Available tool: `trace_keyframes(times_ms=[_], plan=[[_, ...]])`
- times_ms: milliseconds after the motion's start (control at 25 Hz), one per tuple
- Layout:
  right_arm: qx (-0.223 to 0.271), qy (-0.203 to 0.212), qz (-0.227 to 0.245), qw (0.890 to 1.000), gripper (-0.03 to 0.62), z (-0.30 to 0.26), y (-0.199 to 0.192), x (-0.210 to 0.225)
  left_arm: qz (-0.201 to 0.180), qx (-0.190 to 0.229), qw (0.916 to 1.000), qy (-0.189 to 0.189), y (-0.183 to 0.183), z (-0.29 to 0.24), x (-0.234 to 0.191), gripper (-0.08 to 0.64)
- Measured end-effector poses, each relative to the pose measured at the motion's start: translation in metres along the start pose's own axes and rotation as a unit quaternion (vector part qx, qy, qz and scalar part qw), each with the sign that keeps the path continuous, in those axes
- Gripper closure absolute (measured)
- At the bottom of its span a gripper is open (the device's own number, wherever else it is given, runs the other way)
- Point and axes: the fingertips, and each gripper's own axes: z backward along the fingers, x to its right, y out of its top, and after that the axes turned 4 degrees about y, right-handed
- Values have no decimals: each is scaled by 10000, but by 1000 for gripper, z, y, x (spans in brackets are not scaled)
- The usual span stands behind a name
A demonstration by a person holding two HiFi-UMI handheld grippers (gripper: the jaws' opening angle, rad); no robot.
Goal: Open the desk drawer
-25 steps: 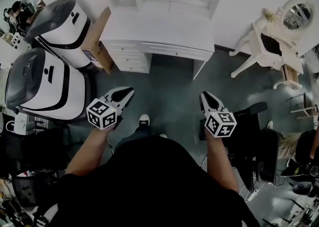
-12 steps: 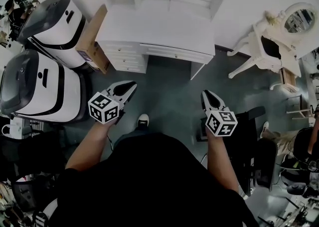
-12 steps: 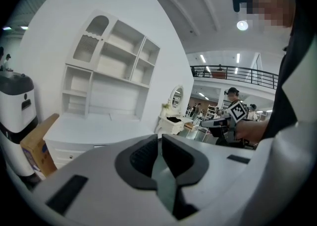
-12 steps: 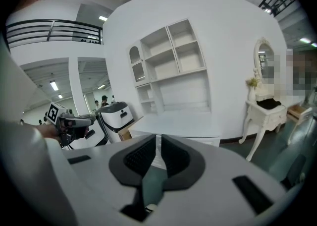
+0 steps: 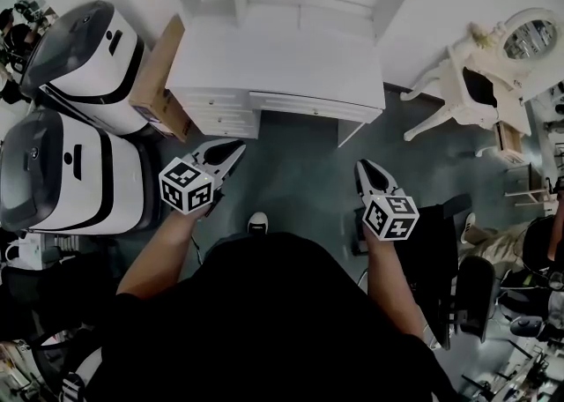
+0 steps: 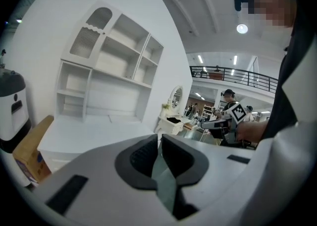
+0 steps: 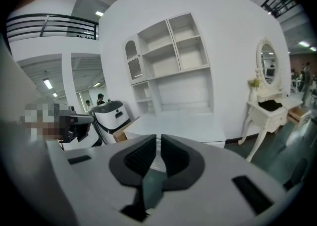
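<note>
A white desk point(image 5: 278, 52) with a shelf hutch stands against the wall ahead. A long shallow drawer point(image 5: 304, 107) runs under its top, and a stack of small drawers point(image 5: 214, 109) sits at its left end; all of them look closed. My left gripper point(image 5: 236, 150) hangs above the floor just short of the small drawers, jaws together and empty. My right gripper point(image 5: 359, 166) floats further from the desk's right leg, shut, with nothing between its pads. The desk point(image 6: 94, 131) fills the left gripper view, and it point(image 7: 178, 126) shows in the right gripper view too. Neither gripper touches it.
Two big white-and-black machines point(image 5: 75, 167) point(image 5: 88, 43) stand at the left. A cardboard box point(image 5: 163, 70) leans against the desk's left side. A white vanity table with a round mirror point(image 5: 476, 74) is at the right, and a black chair point(image 5: 441, 250) sits by my right arm.
Both grippers have moved forward toward the desk, and the desk sits nearer and larger in the head view. Nothing was touched or taken hold of.
</note>
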Motion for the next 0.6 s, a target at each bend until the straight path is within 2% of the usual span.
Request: trace_keyframes(times_ms=[280,440,600], plan=[[31,-198,24,9998,565,-33,19,-15,-75,-21,9997,-242,18,-7,-45,528],[39,-295,-17,9996,565,-47,21,-20,71,58,9992,-379,28,-7,-65,528],[15,-320,-5,9995,566,-60,23,-25,37,33,9992,-402,29,-5,-79,528]])
